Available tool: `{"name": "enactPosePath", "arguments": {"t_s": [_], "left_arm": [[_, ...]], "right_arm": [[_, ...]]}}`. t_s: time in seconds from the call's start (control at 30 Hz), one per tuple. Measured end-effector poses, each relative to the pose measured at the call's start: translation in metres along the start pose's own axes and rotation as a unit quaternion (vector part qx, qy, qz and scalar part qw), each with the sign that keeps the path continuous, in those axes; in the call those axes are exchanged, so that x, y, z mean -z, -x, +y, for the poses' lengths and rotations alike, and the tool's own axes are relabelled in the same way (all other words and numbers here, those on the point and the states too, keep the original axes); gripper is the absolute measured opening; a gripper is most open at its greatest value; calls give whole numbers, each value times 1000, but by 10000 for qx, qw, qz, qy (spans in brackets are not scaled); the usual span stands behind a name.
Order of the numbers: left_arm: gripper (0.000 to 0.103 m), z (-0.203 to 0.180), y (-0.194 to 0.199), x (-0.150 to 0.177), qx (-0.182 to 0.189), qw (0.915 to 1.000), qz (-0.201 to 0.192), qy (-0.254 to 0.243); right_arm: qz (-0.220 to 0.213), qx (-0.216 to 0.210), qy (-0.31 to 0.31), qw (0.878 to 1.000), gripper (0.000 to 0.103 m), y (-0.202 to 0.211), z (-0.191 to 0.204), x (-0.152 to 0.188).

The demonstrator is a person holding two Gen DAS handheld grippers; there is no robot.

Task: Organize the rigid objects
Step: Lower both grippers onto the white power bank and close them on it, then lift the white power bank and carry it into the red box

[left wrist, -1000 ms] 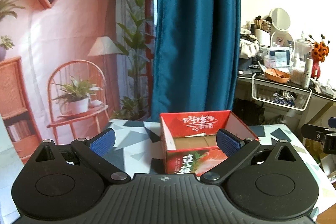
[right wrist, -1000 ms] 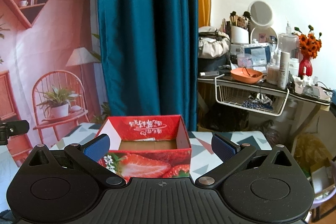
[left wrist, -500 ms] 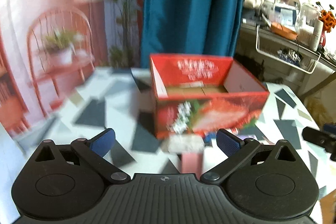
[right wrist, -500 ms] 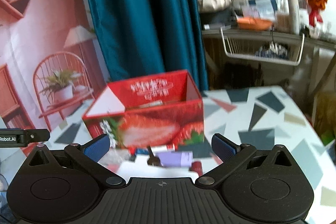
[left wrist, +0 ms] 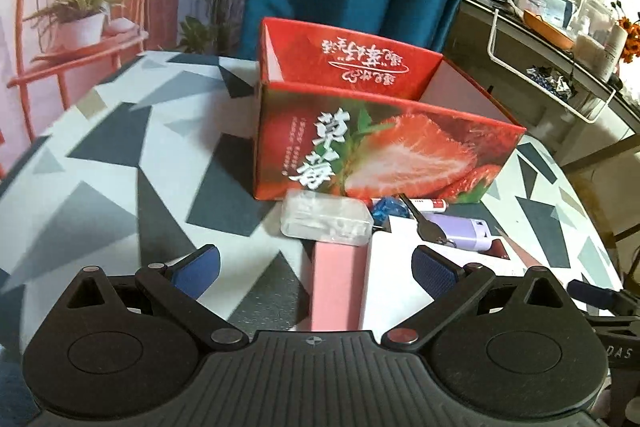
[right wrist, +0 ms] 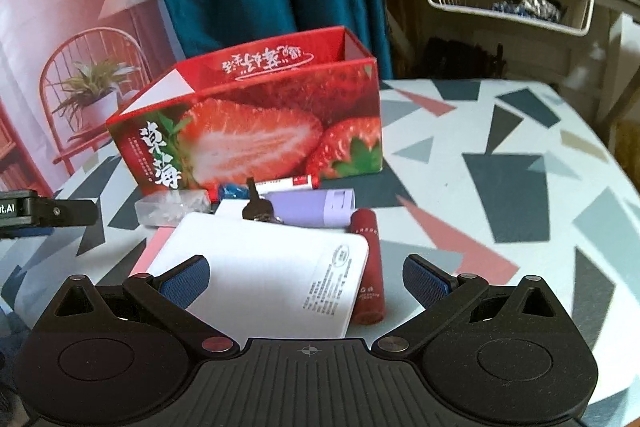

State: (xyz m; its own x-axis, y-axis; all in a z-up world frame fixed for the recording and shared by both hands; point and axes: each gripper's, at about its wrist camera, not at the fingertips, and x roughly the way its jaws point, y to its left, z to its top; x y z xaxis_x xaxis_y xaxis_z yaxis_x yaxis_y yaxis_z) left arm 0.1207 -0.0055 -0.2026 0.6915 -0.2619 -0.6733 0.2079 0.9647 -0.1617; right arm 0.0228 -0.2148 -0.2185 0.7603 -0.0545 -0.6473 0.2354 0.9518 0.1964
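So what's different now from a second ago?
Both grippers tipped downward toward the table, so the small items before the strawberry box came into view. The left gripper and right gripper stayed open, holding nothing. The box hasn't moved.

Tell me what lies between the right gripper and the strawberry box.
In the right wrist view, the right gripper hangs over a white box; beyond it lie a key, a lilac case and a white tube before the strawberry box.

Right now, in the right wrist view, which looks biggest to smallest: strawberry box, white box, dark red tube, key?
1. Strawberry box
2. White box, though it lies nearer the camera
3. Dark red tube
4. Key
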Motion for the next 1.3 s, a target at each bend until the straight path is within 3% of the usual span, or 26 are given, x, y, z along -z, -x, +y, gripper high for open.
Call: {"name": "enactPosePath", "arguments": {"t_s": [0.07, 0.2, 0.5, 0.6, 0.7, 0.77, 1.0, 1.3], "left_arm": [[103, -4, -8, 2, -58, 9999, 127, -102], [101, -5, -25, 5, 176, 9985, 487, -199], [90, -11, -38, 9, 300, 9970, 547, -468], [86, -15, -39, 10, 374, 9961, 506, -612], [70, -19, -44, 12, 554, 9943, 549, -725], [57, -22, -46, 12, 733, 9925, 524, -820], [55, -30, -60, 16, 1039, 9891, 574, -865], [55, -27, -71, 17, 1239, 9878, 620, -717]], "right_arm": [[23, -1, -86, 10000, 103, -5, -3, 3], [52, -134, -220, 9997, 103, -12, -7, 8], [379, 121, -249, 9989, 102, -20, -8, 12], [386, 59, -360, 9986, 92, -20, -12, 11], [610, -130, -569, 9964, 82, -24, -14, 12], [751, -219, -634, 9949, 82, -25, -12, 12], [861, -359, -632, 9936, 74, -32, -9, 13], [813, -387, -583, 9942, 73, -36, -7, 13]]}}
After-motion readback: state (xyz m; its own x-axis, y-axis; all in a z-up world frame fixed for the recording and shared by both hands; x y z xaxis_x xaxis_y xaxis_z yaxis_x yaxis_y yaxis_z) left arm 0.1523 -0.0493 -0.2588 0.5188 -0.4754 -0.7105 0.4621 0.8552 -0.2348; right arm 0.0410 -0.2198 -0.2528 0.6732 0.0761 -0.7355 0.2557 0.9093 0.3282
